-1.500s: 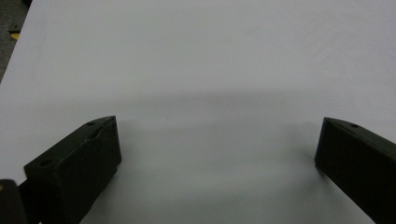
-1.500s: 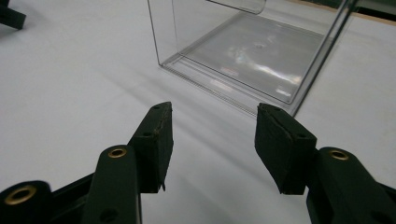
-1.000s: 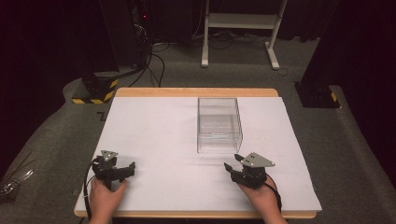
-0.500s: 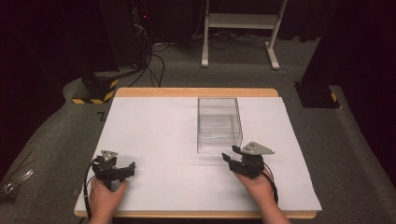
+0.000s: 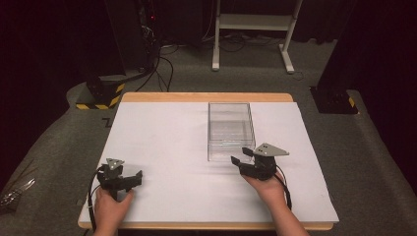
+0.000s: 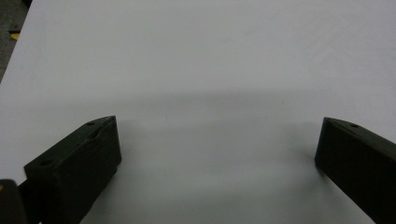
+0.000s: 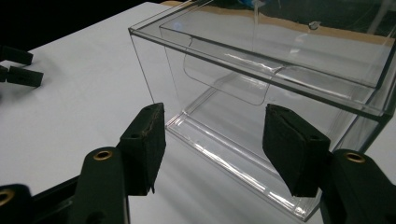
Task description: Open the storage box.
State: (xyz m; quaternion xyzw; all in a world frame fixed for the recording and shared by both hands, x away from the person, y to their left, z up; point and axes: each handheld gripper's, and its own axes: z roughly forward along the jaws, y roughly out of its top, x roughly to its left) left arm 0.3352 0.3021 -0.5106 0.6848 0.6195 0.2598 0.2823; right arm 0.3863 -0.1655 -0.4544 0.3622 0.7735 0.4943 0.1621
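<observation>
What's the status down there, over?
Right gripper open, jaws just opened wider, nothing between them, at near end of clear plastic drawer box. Left gripper open over white table sheet. Nothing in the way.

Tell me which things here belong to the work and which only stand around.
In the work:
- clear box
- right gripper, jaws open, just opening, nothing between them, at the box front
- left gripper, open, over the white sheet

Standing around:
- white frame
- floor cables
- striped base

The left gripper (image 6: 217, 154) held its two black jaws wide apart over a bare white tabletop (image 6: 201, 56).
</observation>
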